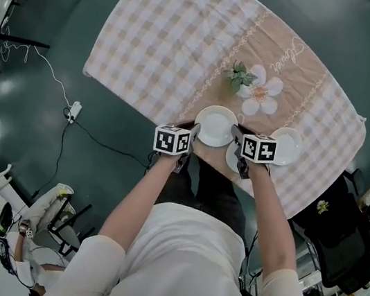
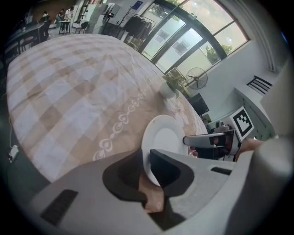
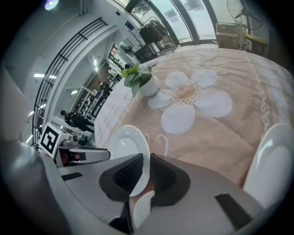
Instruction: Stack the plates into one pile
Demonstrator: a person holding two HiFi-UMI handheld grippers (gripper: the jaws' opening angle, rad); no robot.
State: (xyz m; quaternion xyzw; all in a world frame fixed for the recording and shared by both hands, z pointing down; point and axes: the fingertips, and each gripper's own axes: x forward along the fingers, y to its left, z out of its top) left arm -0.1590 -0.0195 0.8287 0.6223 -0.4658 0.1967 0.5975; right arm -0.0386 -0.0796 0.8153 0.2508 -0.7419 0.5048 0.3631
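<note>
A white plate (image 1: 215,126) sits near the front edge of the table with the checked cloth (image 1: 163,28). My left gripper (image 1: 193,132) is shut on its left rim, and in the left gripper view the plate (image 2: 165,140) stands pinched between the left gripper's (image 2: 148,160) pads. My right gripper (image 1: 236,137) is shut on the opposite rim, seen in the right gripper view with the plate (image 3: 126,147) in the right gripper (image 3: 148,170). A second plate (image 1: 232,159) (image 3: 141,210) lies partly under the right gripper. A third plate (image 1: 287,145) (image 3: 271,160) rests to the right.
A small potted plant (image 1: 239,75) (image 3: 142,80) stands beyond the plates on the printed flower. The table's front edge is right below both grippers. A black chair (image 1: 335,218) is at the right, and a cable with a power strip (image 1: 73,111) lies on the floor to the left.
</note>
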